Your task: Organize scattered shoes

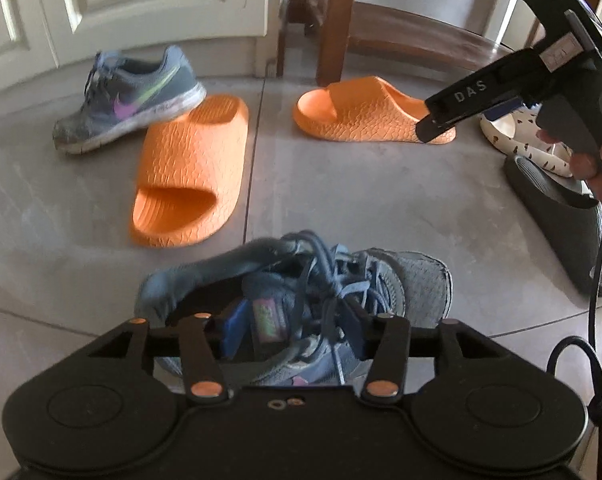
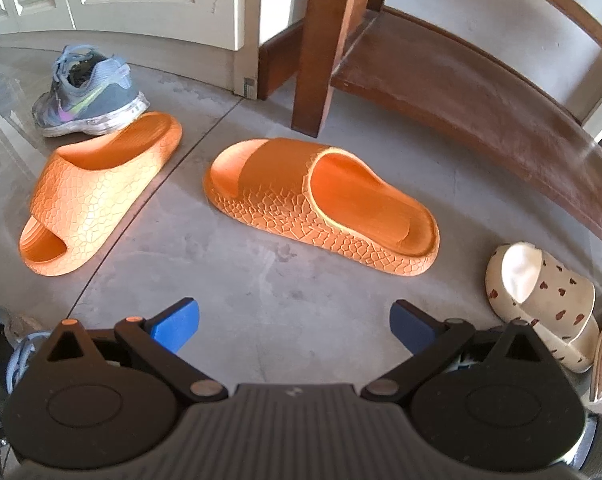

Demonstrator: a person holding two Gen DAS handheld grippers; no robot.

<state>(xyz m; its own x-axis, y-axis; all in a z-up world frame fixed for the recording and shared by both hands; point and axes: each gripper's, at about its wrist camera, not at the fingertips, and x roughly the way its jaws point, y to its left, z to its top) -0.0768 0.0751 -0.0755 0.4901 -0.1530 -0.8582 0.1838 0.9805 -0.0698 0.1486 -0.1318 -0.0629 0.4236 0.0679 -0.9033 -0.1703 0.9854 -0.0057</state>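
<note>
My left gripper [image 1: 289, 330] is shut on a grey-blue sneaker [image 1: 401, 284], gripping its tongue and collar just above the floor. Its mate, a grey sneaker [image 1: 129, 98] [image 2: 93, 96], lies near the white door, touching an orange slide [image 1: 193, 172] [image 2: 97, 188]. A second orange slide [image 1: 365, 110] [image 2: 321, 204] lies by the wooden leg. My right gripper [image 2: 295, 326] is open and empty, hovering over the floor in front of that slide; it shows in the left wrist view [image 1: 437, 126] at the slide's heel.
A cream slide with brown hearts [image 2: 549, 300] [image 1: 517, 140] lies at the right. A dark slide [image 1: 561, 216] lies beside it. A wooden bench with a low shelf [image 2: 461, 80] stands behind. A white door [image 2: 141, 0] is at the back left.
</note>
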